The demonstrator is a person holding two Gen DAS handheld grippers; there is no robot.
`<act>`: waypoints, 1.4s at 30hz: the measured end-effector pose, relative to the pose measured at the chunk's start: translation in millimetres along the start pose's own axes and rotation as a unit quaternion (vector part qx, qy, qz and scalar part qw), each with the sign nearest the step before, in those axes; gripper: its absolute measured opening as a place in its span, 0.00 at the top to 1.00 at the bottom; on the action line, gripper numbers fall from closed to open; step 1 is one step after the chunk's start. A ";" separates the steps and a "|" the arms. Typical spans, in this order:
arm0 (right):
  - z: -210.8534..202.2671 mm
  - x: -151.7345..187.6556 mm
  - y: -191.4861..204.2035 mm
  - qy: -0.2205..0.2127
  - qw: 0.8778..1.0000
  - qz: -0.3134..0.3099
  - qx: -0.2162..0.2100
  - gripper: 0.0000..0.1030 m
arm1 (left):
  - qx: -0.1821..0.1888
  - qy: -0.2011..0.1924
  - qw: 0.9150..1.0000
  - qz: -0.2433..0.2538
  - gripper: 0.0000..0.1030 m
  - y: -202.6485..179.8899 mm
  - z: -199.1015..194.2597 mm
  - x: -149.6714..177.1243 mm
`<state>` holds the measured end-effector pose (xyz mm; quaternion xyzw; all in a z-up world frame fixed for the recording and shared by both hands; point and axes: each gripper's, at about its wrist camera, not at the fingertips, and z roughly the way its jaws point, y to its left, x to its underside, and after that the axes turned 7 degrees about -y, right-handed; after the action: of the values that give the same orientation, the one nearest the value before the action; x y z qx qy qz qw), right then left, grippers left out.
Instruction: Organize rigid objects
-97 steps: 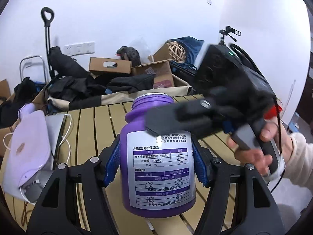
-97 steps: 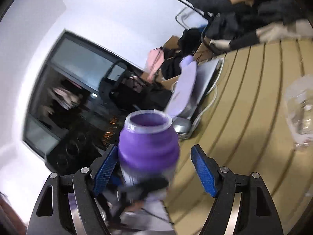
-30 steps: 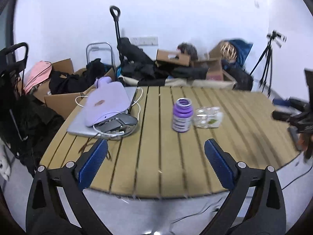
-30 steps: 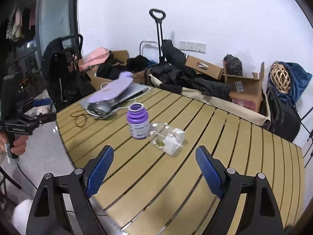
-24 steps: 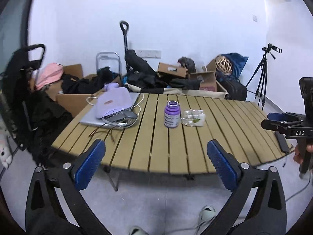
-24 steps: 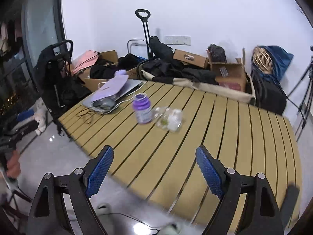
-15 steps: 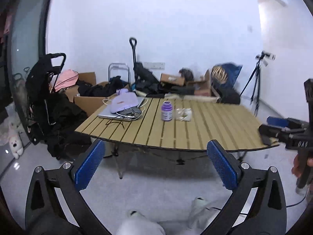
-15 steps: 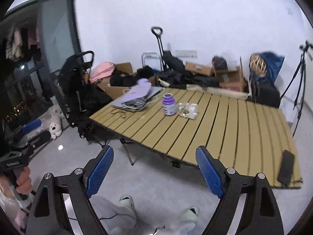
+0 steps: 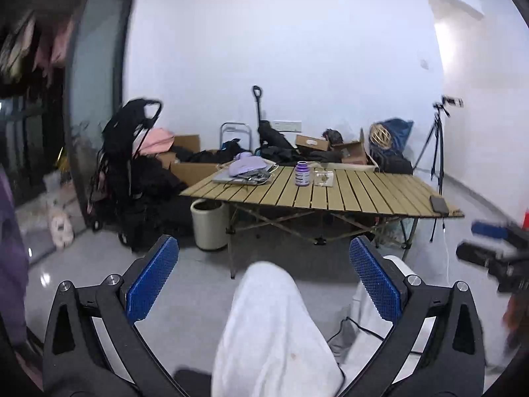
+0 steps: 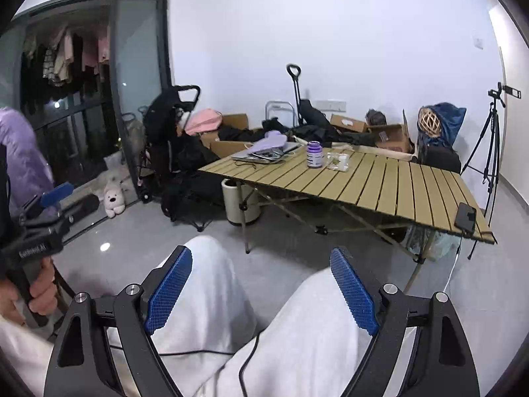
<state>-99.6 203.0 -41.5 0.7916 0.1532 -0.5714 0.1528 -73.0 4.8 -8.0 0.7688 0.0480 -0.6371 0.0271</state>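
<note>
**Standing Off From Table, Both Grippers Spread and Empty**

Inspecting from the left wrist view: left gripper (image 9: 264, 281) found spread wide, blue pads (image 9: 152, 278) well apart, nothing between them. Held low above white-trousered knees (image 9: 271, 324), well back from the table (image 9: 363, 195). Right gripper seen at the frame's right edge (image 9: 489, 244), blurred, held in a hand; also noted in its own view (image 10: 261, 292), likewise spread wide and empty, above the knees.

On the slatted table, noted upright: purple bottle (image 9: 302, 173), near the far middle. Just beside it, to its right: clear bottle (image 9: 324, 178), lying on its side; touching or apart could not be told at this range. Same pair confirmed from the right wrist view, bottle (image 10: 314, 154) and clear bottle (image 10: 338, 161). Neither in contact with any gripper.

Further left on the table: laptop (image 9: 231, 178) with a lilac pouch (image 9: 248, 166) resting on it, cables alongside. At the near right corner: phone (image 9: 439, 204), flat, dark.

Under the table's left end: pale bin (image 9: 210, 223). Beyond: stroller (image 9: 132, 152), cardboard boxes (image 9: 312, 142) and dark clothing along the wall, tripod (image 9: 436, 145) at right. Left gripper recorded in the right wrist view at far left (image 10: 56, 205), gripped by a hand (image 10: 41, 292); pad gap there not judged.
</note>
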 end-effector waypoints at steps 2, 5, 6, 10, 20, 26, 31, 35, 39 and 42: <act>-12.2 9.3 7.6 -0.016 1.000 0.003 0.015 0.13 | 0.009 0.009 1.000 -0.009 0.00 -0.2 -7.3 6.1; -37.9 14.4 19.6 -0.060 0.998 -0.003 0.018 0.13 | 0.006 -0.003 1.000 0.009 0.00 -5.4 -21.0 10.9; -41.5 12.9 20.8 -0.068 0.997 -0.007 0.020 0.13 | 0.007 -0.010 1.000 0.011 0.00 -6.8 -25.3 10.5; -45.0 3.7 23.8 -0.077 0.997 0.001 0.007 0.13 | 0.006 -0.029 1.000 0.007 0.00 -4.2 -41.5 12.9; -38.0 6.9 32.5 -0.070 0.998 -0.002 -0.002 0.13 | 0.008 -0.028 1.000 0.007 0.00 -3.0 -46.7 16.0; -37.1 8.0 29.7 -0.069 0.998 -0.001 -0.003 0.13 | 0.008 -0.029 1.000 0.009 0.00 -3.9 -47.1 16.2; -36.5 8.8 30.6 -0.068 0.998 0.001 -0.003 0.13 | 0.009 -0.029 0.999 0.010 0.00 -2.9 -47.4 16.0; -36.6 9.6 28.9 -0.068 0.998 0.001 -0.004 0.13 | 0.010 -0.029 0.999 0.010 0.00 -1.4 -46.8 15.7; -37.0 10.4 29.7 -0.068 0.998 0.002 -0.003 0.13 | 0.011 -0.029 0.999 0.010 0.00 -1.0 -47.1 15.7; -37.1 10.3 29.6 -0.068 0.998 0.001 -0.003 0.13 | 0.013 -0.024 1.000 0.010 0.00 -0.1 -46.4 16.1</act>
<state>-52.4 192.3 -38.2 0.7508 0.1431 -0.6231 0.1659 -24.7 10.3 -15.2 0.7540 0.0318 -0.6556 0.0247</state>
